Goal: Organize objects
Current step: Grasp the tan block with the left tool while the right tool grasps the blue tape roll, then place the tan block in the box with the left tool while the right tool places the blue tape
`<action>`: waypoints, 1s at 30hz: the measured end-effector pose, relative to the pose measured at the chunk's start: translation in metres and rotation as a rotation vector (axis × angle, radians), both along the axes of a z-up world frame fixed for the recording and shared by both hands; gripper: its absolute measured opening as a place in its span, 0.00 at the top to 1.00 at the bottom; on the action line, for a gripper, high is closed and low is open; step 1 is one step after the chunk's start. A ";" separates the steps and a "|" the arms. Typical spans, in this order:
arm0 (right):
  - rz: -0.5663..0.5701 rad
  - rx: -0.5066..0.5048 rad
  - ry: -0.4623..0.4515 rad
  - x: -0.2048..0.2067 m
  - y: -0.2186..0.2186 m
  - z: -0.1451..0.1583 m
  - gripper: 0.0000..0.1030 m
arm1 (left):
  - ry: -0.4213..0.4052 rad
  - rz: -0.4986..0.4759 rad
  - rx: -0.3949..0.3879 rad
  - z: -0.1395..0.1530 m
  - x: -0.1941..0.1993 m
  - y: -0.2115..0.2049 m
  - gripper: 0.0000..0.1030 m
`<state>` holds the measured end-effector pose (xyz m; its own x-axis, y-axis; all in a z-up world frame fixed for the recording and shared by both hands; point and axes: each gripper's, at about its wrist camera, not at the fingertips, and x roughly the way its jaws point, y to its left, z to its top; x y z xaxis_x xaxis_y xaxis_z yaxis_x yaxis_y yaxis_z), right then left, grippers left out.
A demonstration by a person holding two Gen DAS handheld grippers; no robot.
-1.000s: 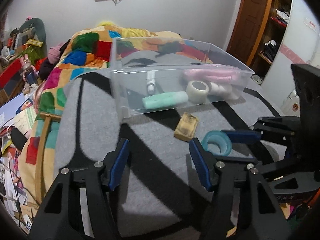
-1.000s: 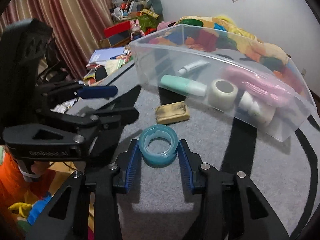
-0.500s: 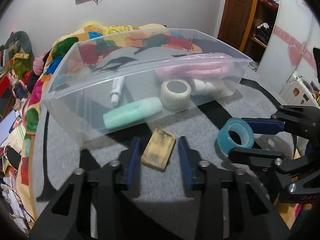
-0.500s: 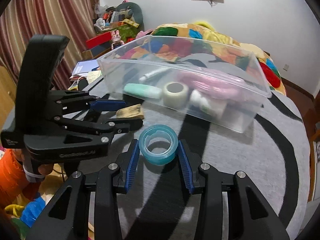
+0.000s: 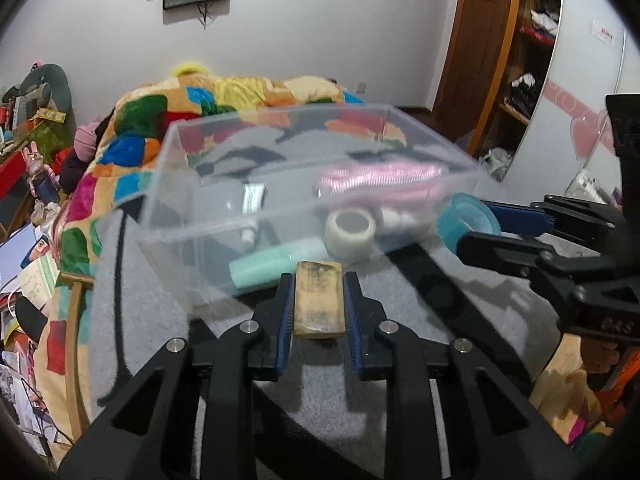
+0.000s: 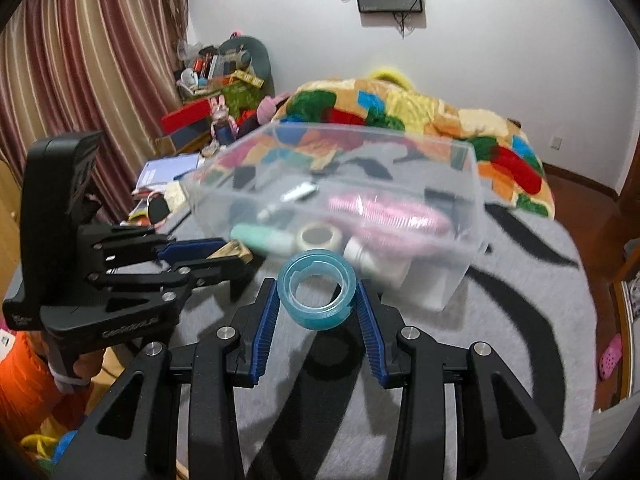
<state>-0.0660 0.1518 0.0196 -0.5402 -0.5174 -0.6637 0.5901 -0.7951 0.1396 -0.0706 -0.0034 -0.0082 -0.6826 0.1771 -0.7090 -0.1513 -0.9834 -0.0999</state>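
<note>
Already the clear bin holds several items, while the left gripper clamps the tan block and the right gripper pinches the blue tape roll, both lifted just before the bin, undelivered.

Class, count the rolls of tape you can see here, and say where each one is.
2. The blue tape roll is held between the fingers of the right hand-held gripper. The whitish tape roll lies inside the clear plastic bin. Others may be hidden behind the bin's contents.
</note>
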 end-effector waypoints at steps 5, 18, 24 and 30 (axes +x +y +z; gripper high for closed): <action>-0.023 -0.020 0.042 -0.011 -0.001 0.018 0.65 | 0.066 0.016 0.018 0.024 0.001 -0.006 0.78; -0.069 -0.007 0.054 -0.055 -0.019 0.026 0.65 | 0.124 0.060 0.021 0.047 -0.039 -0.019 0.78; -0.076 0.014 0.001 -0.078 -0.031 0.010 0.65 | 0.062 0.069 0.027 0.028 -0.066 -0.021 0.78; -0.074 0.045 -0.045 -0.091 -0.038 -0.003 0.63 | 0.027 0.077 0.056 0.020 -0.067 -0.024 0.78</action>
